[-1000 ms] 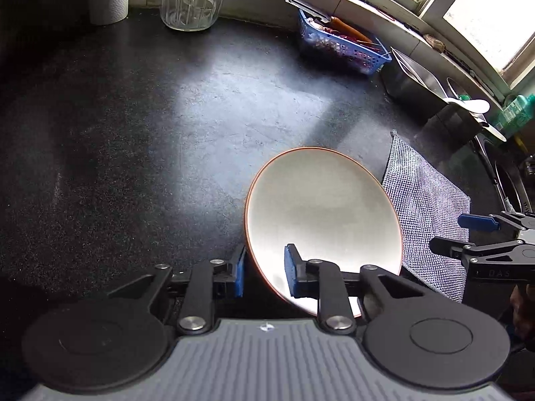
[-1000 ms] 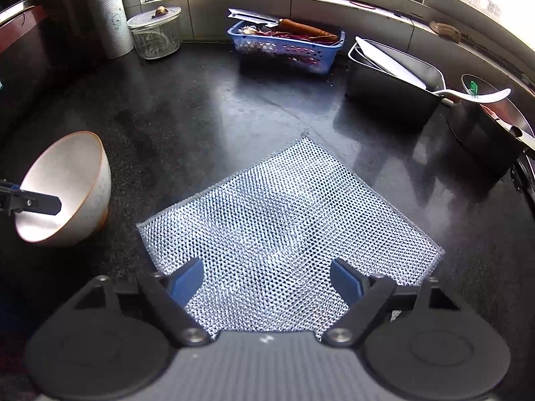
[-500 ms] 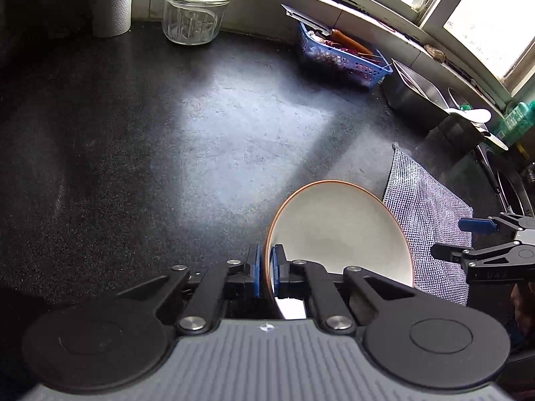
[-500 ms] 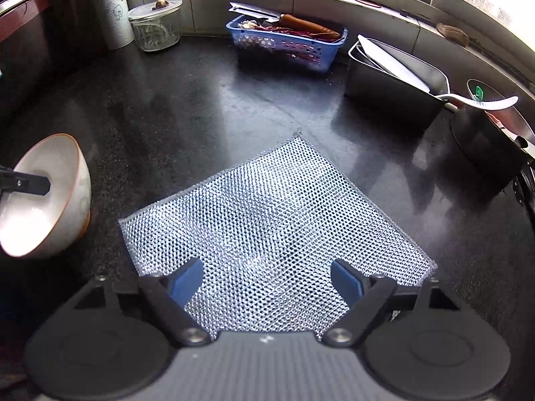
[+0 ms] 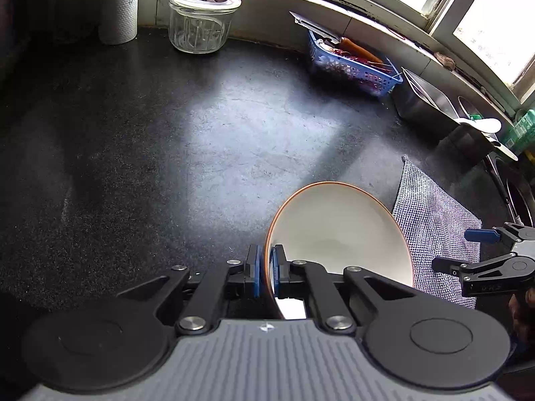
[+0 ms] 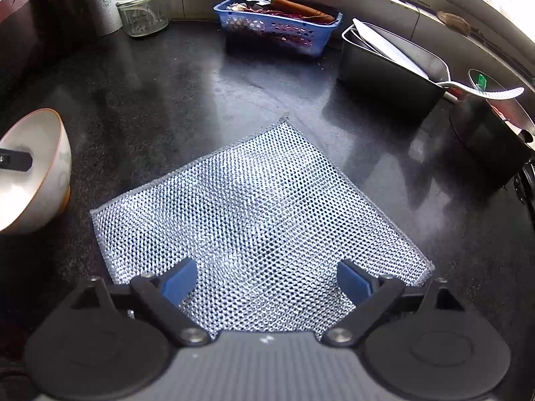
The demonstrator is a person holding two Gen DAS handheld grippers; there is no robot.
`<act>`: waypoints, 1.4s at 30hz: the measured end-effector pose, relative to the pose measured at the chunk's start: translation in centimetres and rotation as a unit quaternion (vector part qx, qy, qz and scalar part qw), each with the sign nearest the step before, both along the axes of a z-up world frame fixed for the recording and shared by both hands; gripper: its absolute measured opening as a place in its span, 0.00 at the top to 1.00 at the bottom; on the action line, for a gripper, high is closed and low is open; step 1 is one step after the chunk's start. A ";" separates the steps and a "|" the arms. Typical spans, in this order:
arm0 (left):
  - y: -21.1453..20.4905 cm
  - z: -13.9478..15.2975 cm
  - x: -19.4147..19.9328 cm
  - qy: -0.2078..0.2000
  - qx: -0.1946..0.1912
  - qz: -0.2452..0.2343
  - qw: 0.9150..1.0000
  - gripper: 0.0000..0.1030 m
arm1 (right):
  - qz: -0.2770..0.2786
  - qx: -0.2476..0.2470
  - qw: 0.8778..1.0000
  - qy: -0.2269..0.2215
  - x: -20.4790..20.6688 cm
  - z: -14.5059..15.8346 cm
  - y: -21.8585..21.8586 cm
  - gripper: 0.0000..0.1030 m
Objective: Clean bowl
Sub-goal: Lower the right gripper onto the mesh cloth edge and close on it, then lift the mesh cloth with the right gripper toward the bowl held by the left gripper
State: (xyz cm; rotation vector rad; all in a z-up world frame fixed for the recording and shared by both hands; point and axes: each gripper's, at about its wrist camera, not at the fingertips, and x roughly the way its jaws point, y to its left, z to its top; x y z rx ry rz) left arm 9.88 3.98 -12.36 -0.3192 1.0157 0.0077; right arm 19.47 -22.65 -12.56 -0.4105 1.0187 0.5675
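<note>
Left wrist view first: at far left stands a paper roll (image 5: 117, 6), then a lidded glass jar (image 5: 200, 23) against the back wall, well clear of my work. Lower down, my left gripper (image 5: 265, 272) is clamped on the near rim of the bowl (image 5: 337, 234), one pad outside and one inside the wall. I hold it tipped, so its white inside faces up and toward my other hand; I judge that makes the inside easy to reach for wiping. Just right of the bowl lies the mesh cloth (image 5: 438, 230), flat on the dark counter (image 5: 234, 140). Farther back right sit a blue basket (image 5: 354, 67) and a steel tray (image 5: 424, 103), parked by the window out of the way.

Right wrist view, same order: the bowl (image 6: 33, 173) shows at the left edge, tilted, with a left finger on its rim. The cloth (image 6: 254, 220) fills the middle, spread flat. My right gripper (image 6: 265, 282) hangs over its near edge with jaws wide and opening further; the cloth lies beneath them, not pinched. I read this as lining up to grab the cloth. The basket (image 6: 277, 30) and tray (image 6: 384, 63) stand behind.
</note>
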 end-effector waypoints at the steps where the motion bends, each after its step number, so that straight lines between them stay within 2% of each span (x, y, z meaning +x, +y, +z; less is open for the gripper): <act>1: 0.0 0.0 0.0 0.001 -0.001 0.001 1.000 0.94 | -0.001 -0.001 1.000 -0.001 0.1 0.0 0.0 0.07; 5: 0.1 -0.2 0.1 0.003 -0.003 0.001 1.000 0.94 | -0.020 0.002 1.000 0.008 0.7 -0.4 -0.3 0.00; 8: 0.1 -0.2 0.1 0.004 -0.004 0.001 1.000 0.94 | -0.032 0.015 0.999 0.026 1.2 -0.6 -0.7 0.00; 12: 0.2 -0.3 0.1 0.006 -0.006 0.001 1.000 0.94 | -0.032 0.013 0.999 0.027 1.0 -0.6 -0.5 0.00; 14: 0.2 -0.3 0.1 0.007 -0.006 0.000 1.000 0.94 | -0.032 0.014 0.999 0.028 0.8 -0.5 -0.5 0.02; 20: 0.1 -0.3 0.2 0.008 -0.006 -0.002 1.000 0.94 | -0.018 0.018 0.999 0.023 0.1 -0.2 -0.1 0.13; 24: 0.1 -0.4 0.2 0.009 -0.007 -0.003 1.000 0.94 | -0.003 0.022 1.000 0.021 -0.1 -0.1 0.0 0.24; 28: 0.0 -0.5 0.1 0.010 -0.006 -0.004 1.000 0.94 | 0.008 0.029 0.999 0.012 -0.5 0.4 0.3 0.58; 29: 0.0 -0.5 0.1 0.010 -0.005 -0.004 1.000 0.94 | 0.011 0.030 0.999 0.011 -0.4 0.5 0.3 0.69; 30: 0.0 -0.4 0.1 0.010 -0.005 -0.005 1.000 0.94 | 0.013 0.030 0.999 0.010 -0.4 0.6 0.5 0.73; 31: -0.1 -0.4 0.1 0.010 -0.004 -0.006 1.000 0.94 | 0.016 0.029 0.999 0.011 -0.5 0.7 0.6 0.85; 32: -0.1 -0.4 0.1 0.010 -0.004 -0.006 1.000 0.94 | 0.019 0.030 0.999 0.014 -0.6 0.7 0.7 0.90; 34: -0.1 -0.5 0.1 0.010 -0.005 -0.008 1.000 0.94 | 0.024 0.034 0.999 0.019 -0.5 0.8 0.9 0.96; 42: 0.0 -0.5 -0.2 0.008 -0.008 -0.012 1.000 0.94 | 0.039 0.063 0.997 0.020 -1.3 2.1 1.1 0.97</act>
